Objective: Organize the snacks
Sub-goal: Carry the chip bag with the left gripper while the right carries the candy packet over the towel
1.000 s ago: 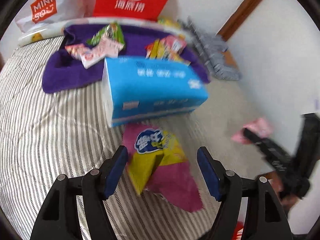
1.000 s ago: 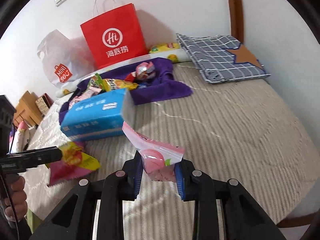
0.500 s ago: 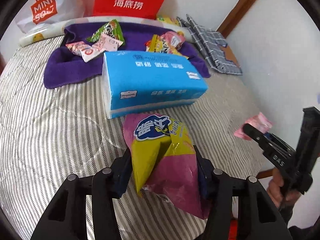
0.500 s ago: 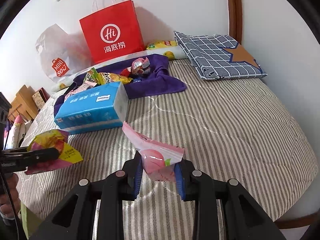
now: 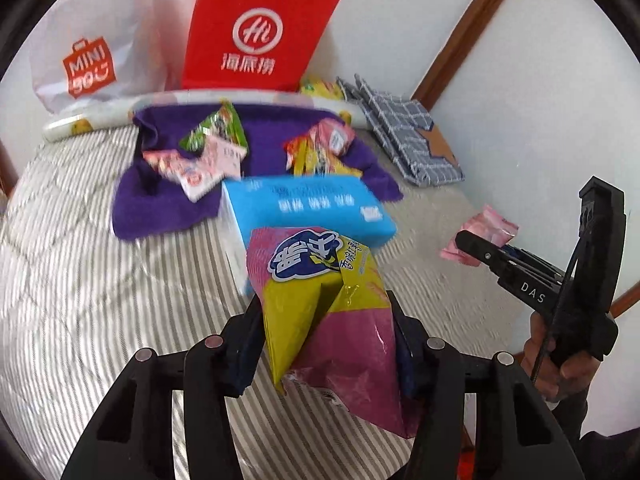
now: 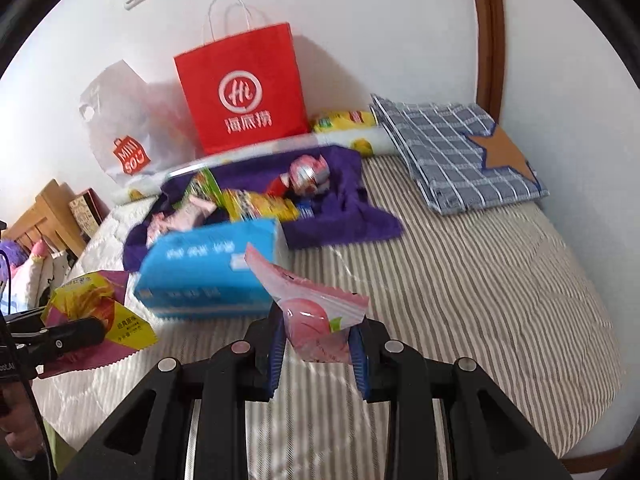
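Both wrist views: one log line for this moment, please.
left tool: shut on chip bag | right tool: shut on pink pouch | both lifted over bed | other snacks on purple cloth

Each view looks forward along its own tool, low over the striped bed [image 6: 460, 292], toward the wall where the red paper bag [image 5: 256, 36] stands. The left wrist view sits close behind the blue tissue pack [image 5: 312, 208], facing slightly right; the right wrist view looks from farther right. Both share the bag, the pack and the purple cloth [image 6: 340, 216], and each catches the other tool at its edge
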Motion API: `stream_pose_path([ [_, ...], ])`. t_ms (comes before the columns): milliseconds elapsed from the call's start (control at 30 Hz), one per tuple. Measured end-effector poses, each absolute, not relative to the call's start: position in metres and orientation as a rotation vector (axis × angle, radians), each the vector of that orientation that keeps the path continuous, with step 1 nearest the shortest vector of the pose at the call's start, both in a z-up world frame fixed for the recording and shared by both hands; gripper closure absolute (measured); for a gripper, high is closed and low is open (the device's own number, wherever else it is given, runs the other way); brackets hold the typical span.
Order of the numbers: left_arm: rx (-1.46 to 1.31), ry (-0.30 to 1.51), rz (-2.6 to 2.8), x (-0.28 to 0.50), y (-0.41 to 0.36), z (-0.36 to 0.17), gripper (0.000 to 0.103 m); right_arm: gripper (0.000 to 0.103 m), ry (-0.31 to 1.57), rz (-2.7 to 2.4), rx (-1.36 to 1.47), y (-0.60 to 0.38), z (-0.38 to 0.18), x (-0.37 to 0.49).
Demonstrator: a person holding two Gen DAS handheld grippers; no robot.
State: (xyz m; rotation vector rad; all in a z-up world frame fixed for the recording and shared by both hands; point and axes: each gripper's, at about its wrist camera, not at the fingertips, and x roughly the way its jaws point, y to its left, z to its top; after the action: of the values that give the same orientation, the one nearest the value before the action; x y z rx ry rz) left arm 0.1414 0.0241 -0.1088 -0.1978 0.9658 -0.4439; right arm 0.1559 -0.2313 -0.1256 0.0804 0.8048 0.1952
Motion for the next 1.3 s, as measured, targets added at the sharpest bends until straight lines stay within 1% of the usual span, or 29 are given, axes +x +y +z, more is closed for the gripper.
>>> stream_pose_path([
  [200,-0.203,0.913,-0.439,0.163,0.035,-0.083,0.049,0.076,0.762,0.202,0.06,-0.213,-0.102,0.181],
  [533,-0.188,0.877,-0.403,0.219,0.051,-0.051,0.049,0.076,0.709,0.269,0.039,-0.189,-0.069,0.241],
  [800,-0.172,0.831,-0.391,0.273,0.054,-0.031,0.049,0.076,0.695,0.315,0.024,-0.176,-0.067,0.301],
  [1067,-0.153,0.826,-0.397,0.322,0.051,-0.032,0.049,0.076,0.709,0.327,0.002,-0.18,-0.077,0.355],
  [1300,-0.169,0.849,-0.382,0.345,0.06,-0.058,0.049,0.076,0.751,0.379,0.003,-0.171,-0.088,0.396],
])
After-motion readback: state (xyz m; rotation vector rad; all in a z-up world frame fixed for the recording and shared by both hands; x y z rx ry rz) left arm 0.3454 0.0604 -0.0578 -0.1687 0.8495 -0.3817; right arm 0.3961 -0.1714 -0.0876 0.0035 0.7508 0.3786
